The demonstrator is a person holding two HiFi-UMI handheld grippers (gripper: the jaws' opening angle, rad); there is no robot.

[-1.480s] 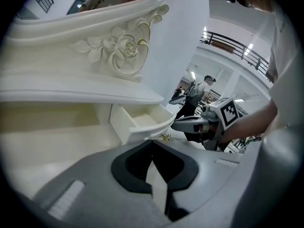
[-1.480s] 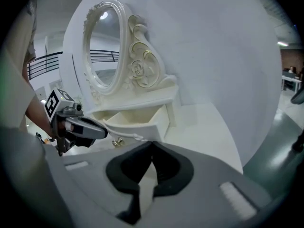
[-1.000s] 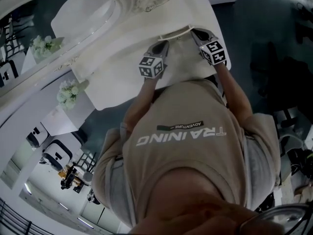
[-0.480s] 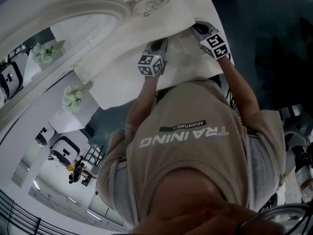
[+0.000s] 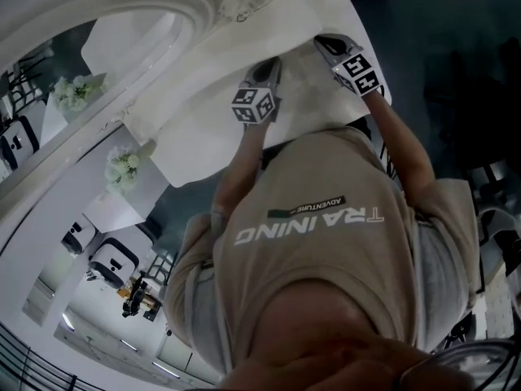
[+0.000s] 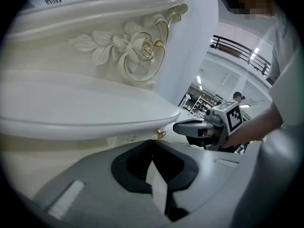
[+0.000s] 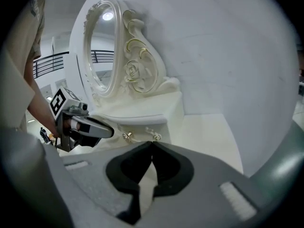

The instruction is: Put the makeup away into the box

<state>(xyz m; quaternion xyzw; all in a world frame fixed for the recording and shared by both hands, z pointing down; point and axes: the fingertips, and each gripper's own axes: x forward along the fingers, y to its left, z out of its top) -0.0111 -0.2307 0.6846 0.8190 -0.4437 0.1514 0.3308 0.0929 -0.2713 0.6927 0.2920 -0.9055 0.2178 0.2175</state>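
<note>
- Jaws first, head view: my left gripper (image 5: 267, 68) and right gripper (image 5: 327, 46) hover over the white vanity tabletop (image 5: 195, 137). No makeup or box shows.
- Left gripper view: jaws pressed together, empty, near a gold drawer knob (image 6: 160, 134).
- Right gripper view: jaws likewise closed on nothing. I'd part them before reaching for anything.

Soft white light is filling both gripper views, whose edges are bending and going black at the corners. The head view is looking dimmer, with dark right side.
</note>
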